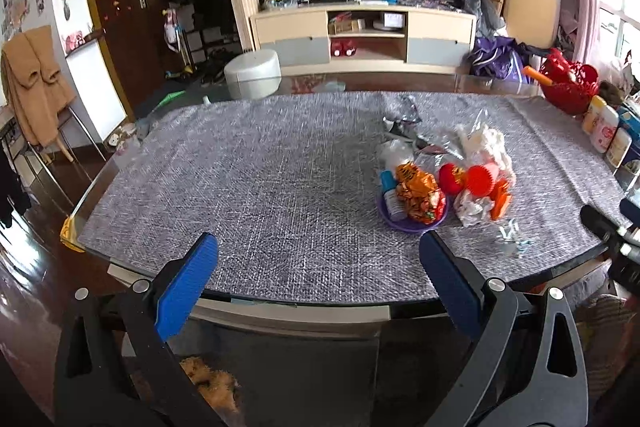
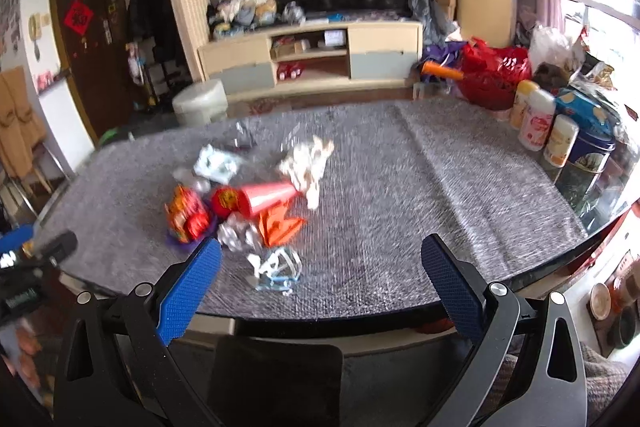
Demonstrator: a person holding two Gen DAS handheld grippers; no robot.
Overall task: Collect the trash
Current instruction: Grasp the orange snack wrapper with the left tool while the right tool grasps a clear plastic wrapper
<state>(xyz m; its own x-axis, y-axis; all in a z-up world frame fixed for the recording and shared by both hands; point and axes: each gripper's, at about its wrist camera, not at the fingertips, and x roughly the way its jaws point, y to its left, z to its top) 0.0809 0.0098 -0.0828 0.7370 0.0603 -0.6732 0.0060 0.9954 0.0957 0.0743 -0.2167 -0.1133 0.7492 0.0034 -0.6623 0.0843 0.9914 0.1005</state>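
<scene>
A pile of trash lies on the grey tablecloth. A purple bowl holds an orange snack wrapper and a small blue-capped bottle. Beside it lie red paper cups, crumpled white paper, an orange wrapper and clear plastic scraps. The right wrist view shows the same pile: snack wrapper, red cone cup, clear plastic. My left gripper is open and empty at the table's near edge, left of the pile. My right gripper is open and empty, just short of the clear plastic.
Several bottles and tins and a red basket stand along the table's right side. A dark chair back sits below the near table edge. A TV cabinet and a white stool stand beyond the table.
</scene>
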